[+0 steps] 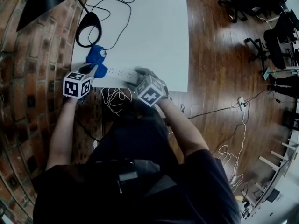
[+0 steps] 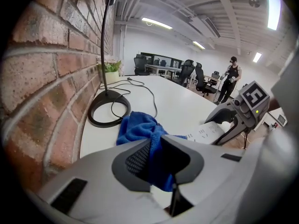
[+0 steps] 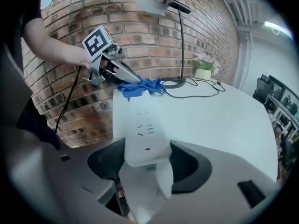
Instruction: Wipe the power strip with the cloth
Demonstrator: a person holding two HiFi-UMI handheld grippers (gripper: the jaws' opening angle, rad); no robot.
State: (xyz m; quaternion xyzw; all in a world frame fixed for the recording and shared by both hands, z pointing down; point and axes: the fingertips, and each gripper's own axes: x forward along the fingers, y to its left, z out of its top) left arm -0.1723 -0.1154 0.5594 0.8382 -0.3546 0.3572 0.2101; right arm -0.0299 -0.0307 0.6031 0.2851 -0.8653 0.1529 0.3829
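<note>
The person's dark shirt [image 1: 140, 171] fills the foreground, with both forearms reaching to the white power strip [image 1: 122, 73] at the table's [image 1: 154, 31] near edge. The right gripper [image 1: 140, 76] clamps one end of the strip, its jaws held apart by the strip's width. At the strip's opposite end, the left gripper [image 1: 95, 70] has its jaws nearly together, pinching the blue cloth [image 1: 96, 56], which bunches on the table there. A lamp base [image 1: 88, 29] sits beyond the cloth.
</note>
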